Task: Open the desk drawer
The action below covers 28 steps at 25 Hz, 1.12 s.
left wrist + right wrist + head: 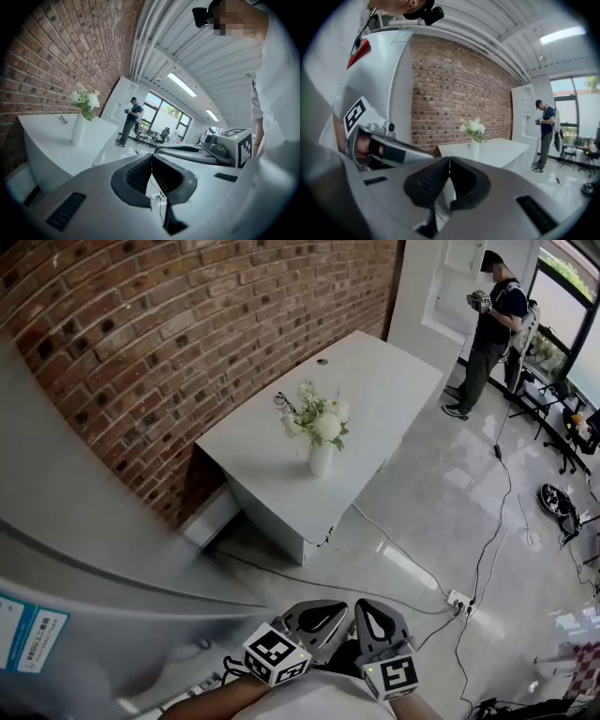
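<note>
The white desk stands against the brick wall, out in front of me across the floor. On it are a white vase of flowers and a pair of glasses. I cannot make out a drawer on its near end. Both grippers are close to my body at the bottom of the head view, well short of the desk. My left gripper is shut with nothing in it. My right gripper is also shut and empty. The vase shows in both gripper views.
A grey cabinet fills the left side beside me. A power strip and cables lie on the glossy floor to the right of the desk. A person stands far off by the windows, near chairs and equipment.
</note>
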Tool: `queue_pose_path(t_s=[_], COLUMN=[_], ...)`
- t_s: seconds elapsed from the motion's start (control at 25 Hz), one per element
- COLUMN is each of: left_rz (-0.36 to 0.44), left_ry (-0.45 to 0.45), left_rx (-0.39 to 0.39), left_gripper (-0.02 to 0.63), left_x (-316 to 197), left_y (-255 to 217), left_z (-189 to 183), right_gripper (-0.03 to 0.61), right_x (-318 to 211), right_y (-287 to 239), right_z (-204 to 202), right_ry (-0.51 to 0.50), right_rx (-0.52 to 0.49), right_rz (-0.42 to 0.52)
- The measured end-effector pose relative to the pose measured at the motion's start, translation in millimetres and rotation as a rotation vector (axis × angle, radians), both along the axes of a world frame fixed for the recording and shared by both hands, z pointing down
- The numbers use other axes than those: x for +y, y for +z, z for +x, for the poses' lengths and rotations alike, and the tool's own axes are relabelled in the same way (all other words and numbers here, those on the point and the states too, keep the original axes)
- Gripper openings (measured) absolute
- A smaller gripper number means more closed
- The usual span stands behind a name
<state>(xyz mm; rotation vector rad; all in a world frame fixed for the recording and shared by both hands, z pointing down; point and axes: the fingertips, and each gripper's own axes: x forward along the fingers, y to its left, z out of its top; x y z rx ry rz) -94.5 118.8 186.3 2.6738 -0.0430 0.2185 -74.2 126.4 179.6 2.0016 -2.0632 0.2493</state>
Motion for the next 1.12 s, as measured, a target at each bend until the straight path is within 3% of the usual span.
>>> queue_pose_path(t_s=[0.16, 0.4, 0.64, 0.84, 0.92, 1.0, 1.12], left_rz=[-0.032, -0.050, -0.084, -0.152, -0.192, -0.214, -0.233], left_ry=[-0.138, -0.388, -0.573, -0.673, -0.701, -0.713, -0.712], left_rx=[-0.028, -0.043, -0.096, -0.168, -0.193, -0.209, -0.199], left_gripper=[0.008, 0.006, 0.008, 0.008, 0.006, 0.006, 0.006], left_x=[-26, -68, -84, -81, -80, -85, -100], left_y=[14, 14, 44, 110, 146, 185, 238], left_z=[24, 80, 105, 103, 97, 93, 95], right_gripper=[0.017, 0.017, 0.017, 0.018, 0.024, 0.089, 0.098], right_x=[-21, -46, -65, -99, -117, -139, -172], right_y=[27, 61, 140, 238, 283, 330, 397], right_z=[16, 85, 129, 150, 153, 159, 171], right_ry=[-0.145, -0.342, -0.607, -0.776, -0.810, -0.815, -0.795], right_rx=[0.012, 0.075, 0.371, 0.559, 0.617, 0.677, 0.771], right_rz=[-0.045, -0.152, -0.229, -0.274, -0.285, -0.290, -0.290])
